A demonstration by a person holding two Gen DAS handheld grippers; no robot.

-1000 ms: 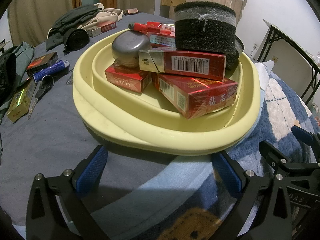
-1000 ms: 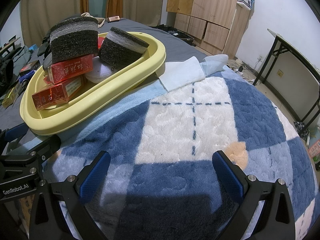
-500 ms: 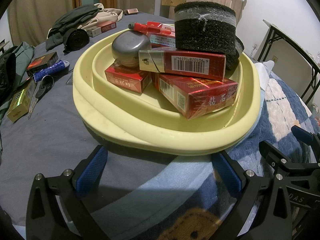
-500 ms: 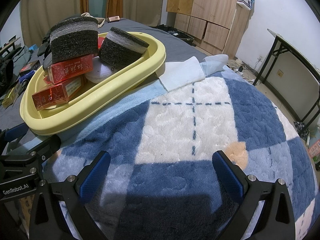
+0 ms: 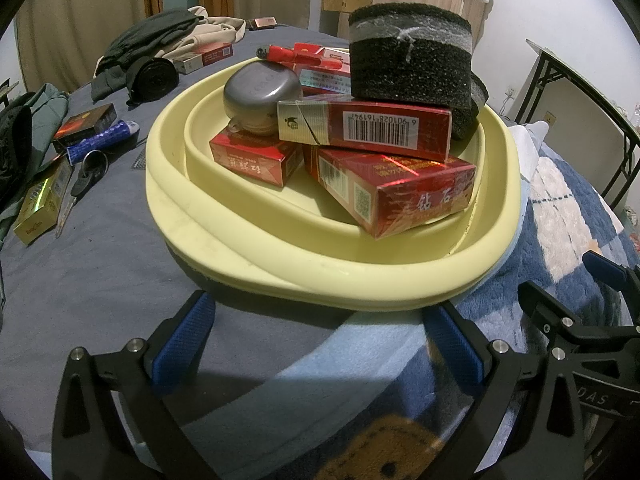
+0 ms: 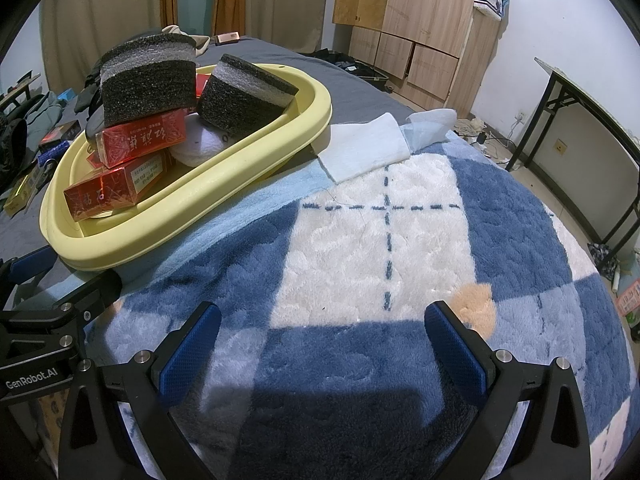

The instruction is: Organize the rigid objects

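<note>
Your yellow basin (image 5: 248, 248) sits on the bed, straight ahead at 12 o'clock of the left tool (image 5: 320, 336) and up at 10 o'clock from the right tool (image 6: 320, 336). It is piled high. At the front lies a red carton (image 5: 400, 196), with a second red carton (image 5: 368, 126) laid across it, barcode facing you. On top of that stands a black foam block (image 5: 408, 56) with a grey band. A smaller red box (image 5: 256, 158) lies at 9 o'clock of the front carton, and a grey tin (image 5: 262, 92) rests on it. Behind the tin, at 12 o'clock, a red lighter (image 5: 294, 55) lies on more red boxes. The right view shows a second foam block (image 6: 248, 92) leaning against the far rim, and a white pad (image 6: 202, 142) beneath it.

Both tools are spread wide and grip nothing; the left one hangs just short of the basin's near rim, the right one over the blue-and-white blanket (image 6: 380, 240).

Outside the basin, at 9 o'clock in the left view, scissors (image 5: 78, 190), a gold box (image 5: 40, 208), a blue tube (image 5: 100, 140) and a dark box (image 5: 84, 120) lie on the grey sheet (image 5: 80, 280). Clothes (image 5: 156, 48) are heaped at 11 o'clock. A white cloth (image 6: 364, 148) lies just beside the basin at its 3 o'clock in the right view.
</note>
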